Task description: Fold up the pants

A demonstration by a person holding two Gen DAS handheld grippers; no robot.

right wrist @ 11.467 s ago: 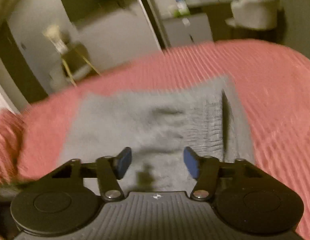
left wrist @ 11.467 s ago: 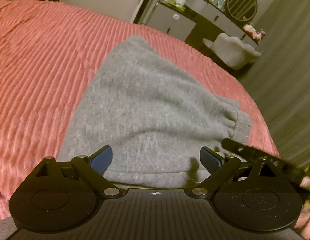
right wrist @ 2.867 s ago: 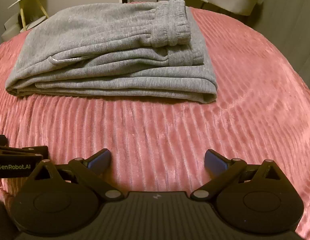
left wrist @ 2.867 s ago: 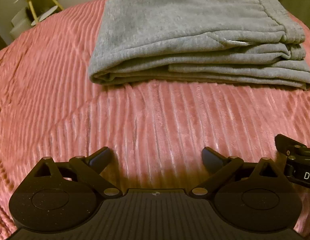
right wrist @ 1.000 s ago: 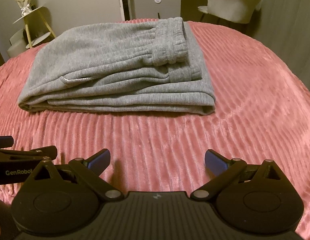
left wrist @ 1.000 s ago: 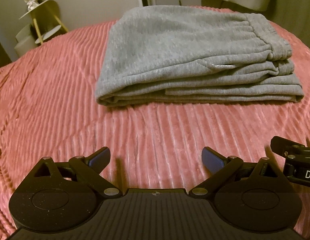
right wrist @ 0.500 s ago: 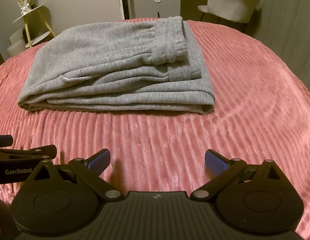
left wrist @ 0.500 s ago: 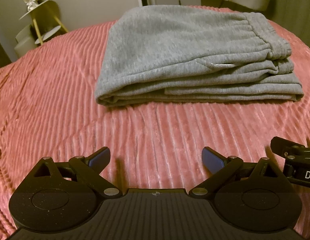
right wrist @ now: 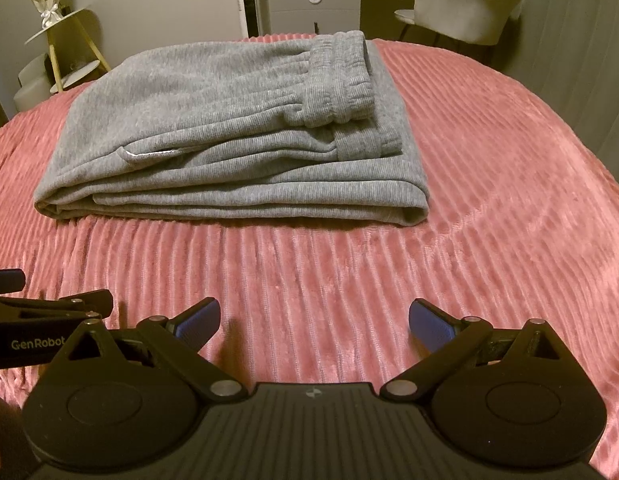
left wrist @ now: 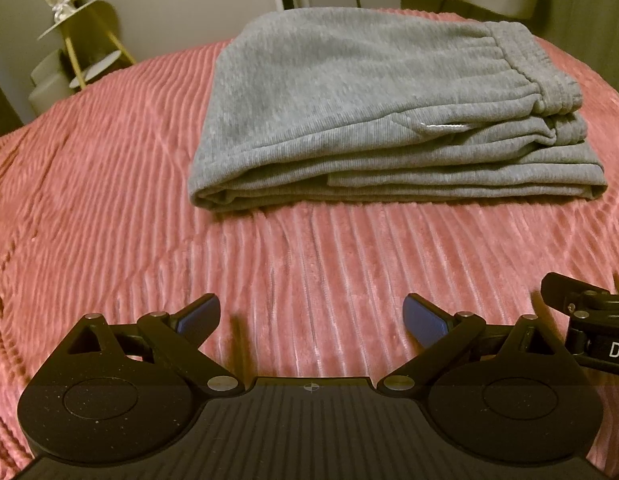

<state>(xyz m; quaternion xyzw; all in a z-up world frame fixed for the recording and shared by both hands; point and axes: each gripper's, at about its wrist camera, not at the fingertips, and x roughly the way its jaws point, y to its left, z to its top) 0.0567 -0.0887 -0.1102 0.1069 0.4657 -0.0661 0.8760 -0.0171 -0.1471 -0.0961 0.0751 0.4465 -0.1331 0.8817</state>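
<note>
The grey pants [left wrist: 373,112] lie folded in a flat stack on the pink ribbed bedspread [left wrist: 109,184], with the elastic waistband on the right side. In the right wrist view the same pants [right wrist: 229,132] show their stacked layers toward me. My left gripper [left wrist: 311,318] hovers open over bare bedspread, well short of the pants. Beside it my right gripper [right wrist: 315,320] is also open, with nothing between its fingers. Each gripper's side shows at the edge of the other's view.
A gold tiered side table [right wrist: 65,52] stands beyond the bed at the left. A grey cabinet [right wrist: 313,4] and a pale upholstered chair [right wrist: 465,8] stand behind the bed. The bedspread [right wrist: 509,208] drops off at the right.
Over the last second almost nothing has shifted. Compared with 11.5 s ago, both grippers have drawn back from the pants, which now rest folded by themselves.
</note>
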